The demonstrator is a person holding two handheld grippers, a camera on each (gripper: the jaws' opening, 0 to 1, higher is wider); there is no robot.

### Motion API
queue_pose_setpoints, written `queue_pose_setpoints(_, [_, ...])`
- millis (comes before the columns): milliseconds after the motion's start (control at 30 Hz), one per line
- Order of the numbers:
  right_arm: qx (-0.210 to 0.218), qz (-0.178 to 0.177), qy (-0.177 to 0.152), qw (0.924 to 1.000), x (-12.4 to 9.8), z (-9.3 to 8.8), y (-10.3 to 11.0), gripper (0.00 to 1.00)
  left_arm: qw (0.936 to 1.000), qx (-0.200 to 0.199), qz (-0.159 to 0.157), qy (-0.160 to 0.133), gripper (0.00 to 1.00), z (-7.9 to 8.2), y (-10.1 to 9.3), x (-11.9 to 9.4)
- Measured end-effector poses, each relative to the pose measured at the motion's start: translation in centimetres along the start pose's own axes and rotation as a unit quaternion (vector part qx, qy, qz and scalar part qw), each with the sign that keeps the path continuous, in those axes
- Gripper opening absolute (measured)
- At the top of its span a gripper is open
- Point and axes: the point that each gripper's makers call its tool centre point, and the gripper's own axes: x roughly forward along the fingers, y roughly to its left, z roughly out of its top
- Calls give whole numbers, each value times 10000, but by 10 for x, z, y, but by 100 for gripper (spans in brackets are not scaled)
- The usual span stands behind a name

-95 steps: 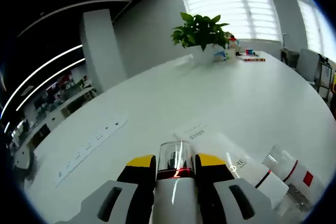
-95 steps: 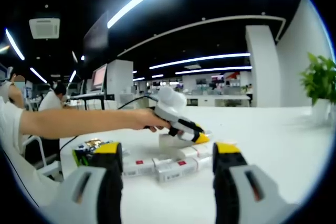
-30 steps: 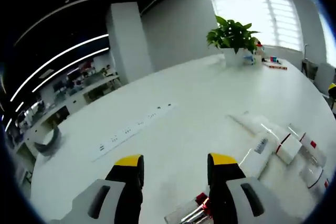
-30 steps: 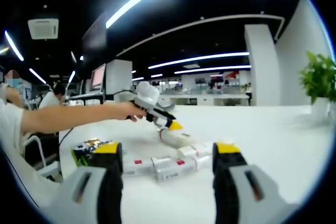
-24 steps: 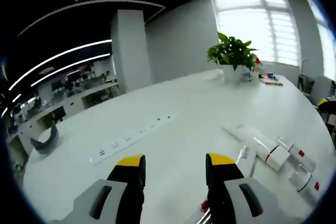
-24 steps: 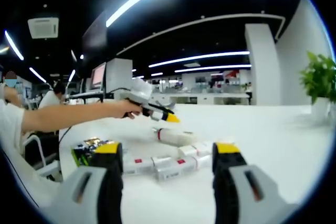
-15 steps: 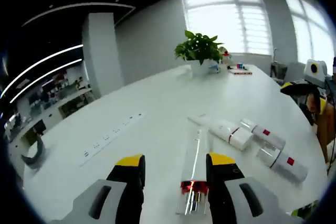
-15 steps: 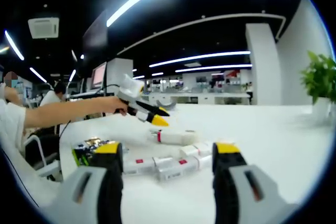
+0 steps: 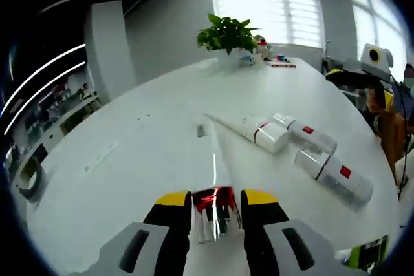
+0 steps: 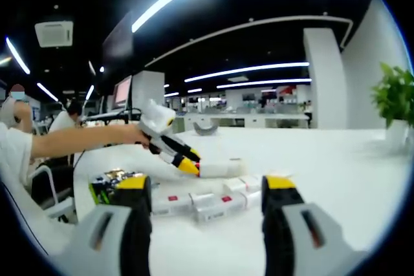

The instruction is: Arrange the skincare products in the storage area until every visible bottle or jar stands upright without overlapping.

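Note:
A white tube (image 9: 214, 167) with a red band and a clear cap lies flat on the white table (image 9: 142, 147). My left gripper (image 9: 216, 200) is shut on its cap end. Further right lie another red-banded tube (image 9: 257, 130) and two white bottles (image 9: 304, 132) (image 9: 334, 174), all on their sides. In the right gripper view a hand holds the left gripper (image 10: 189, 163) low against the tube (image 10: 221, 168). My right gripper (image 10: 206, 185) hangs open and holds nothing, just short of the lying bottles (image 10: 208, 205).
A potted plant (image 9: 226, 32) and small items stand at the table's far end. A green packet (image 10: 110, 181) lies left of the bottles. The right gripper (image 9: 352, 79) and a person are at the table's right edge. A power strip (image 9: 100, 158) runs along the left.
The left gripper laid the tube down on its side, let go and swung away open. It has now come down and shut on the tube's cap end. The right gripper stayed still.

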Motion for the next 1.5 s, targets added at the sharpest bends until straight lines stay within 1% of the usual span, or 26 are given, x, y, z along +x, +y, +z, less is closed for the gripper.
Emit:
queue_pose_setpoints(133, [11, -13, -20, 10000, -1, 0, -1, 70, 9999, 86, 11, 68, 30, -8, 0, -5])
queue_pose_setpoints(200, [14, -19, -33, 10000, -2, 1, -2, 70, 9999, 27, -15, 135, 30, -14, 2, -6])
queue_pose_setpoints(267, [15, -19, -27, 10000, -2, 1, -2, 70, 9999, -45, -42, 125, 30, -17, 5, -8])
queue_pose_setpoints(300, [14, -10, -20, 10000, -1, 0, -1, 70, 9999, -134, -53, 43, 30, -13, 6, -5])
queue_pose_setpoints(400, [19, 12, 7, 10000, 1, -1, 0, 70, 9997, -229, -90, -1, 30, -14, 6, -4])
queue_pose_setpoints(500, [5, 31, 25, 10000, 2, -2, 2, 70, 9999, 55, -84, -127, 30, -12, 4, -5])
queue_pose_setpoints(600, [17, 25, 25, 10000, 3, -1, 1, 70, 9997, 80, -97, -204, 30, -9, 14, -4])
queue_pose_setpoints(633, [14, 19, 33, 10000, 3, -2, 1, 70, 9997, 43, -107, -223, 30, -10, 6, -5])
queue_pose_setpoints(667, [7, 16, 36, 10000, 3, -2, 1, 70, 9997, -25, -117, -236, 30, -9, 6, -6])
queue_pose_setpoints(700, [5, 14, 33, 10000, 2, -2, 2, 70, 9996, -39, -117, -244, 30, -11, 2, -7])
queue_pose_setpoints(800, [11, 21, 20, 10000, 2, -1, 2, 70, 9996, -54, -88, -244, 30, -14, 0, -7])
queue_pose_setpoints(833, [8, 25, 29, 10000, 2, -2, 2, 70, 9996, -94, -93, -238, 30, -15, -6, -8])
queue_pose_setpoints(933, [14, 29, 41, 10000, 3, -2, 2, 70, 9996, -122, -97, -233, 30, -19, -8, -9])
queue_pose_setpoints(1033, [11, 37, 36, 10000, 2, -2, 3, 70, 9997, -148, -115, -136, 32, -28, -10, -8])
queue_pose_setpoints(1067, [13, 38, 35, 10000, 3, -2, 3, 70, 9996, -199, -144, -163, 31, -29, -12, -9])
queue_pose_setpoints(1233, [17, 23, 44, 10000, 6, -2, 3, 70, 9990, -304, -210, -247, 30, -29, -8, -9])
queue_pose_setpoints(1267, [13, 31, 50, 10000, 7, -2, 3, 70, 9990, -287, -232, -266, 29, -28, -8, -9])
queue_pose_setpoints(1300, [13, 37, 55, 10000, 8, -2, 4, 70, 9992, -186, -228, -287, 29, -26, 0, -7])
queue_pose_setpoints(1367, [10, 46, 62, 10000, 9, -3, 5, 70, 9994, -97, -183, -287, 29, -26, 2, -7])
queue_pose_setpoints(1400, [9, 54, 70, 10000, 9, -3, 5, 70, 9994, -116, -175, -270, 29, -25, 3, -7])
queue_pose_setpoints(1467, [46, 44, 58, 10000, 10, -3, 4, 70, 9990, -307, -208, -256, 29, -25, 2, -6])
queue_pose_setpoints(1500, [51, 31, 63, 10000, 10, -4, 3, 70, 9990, -296, -208, -247, 29, -25, 2, -7])
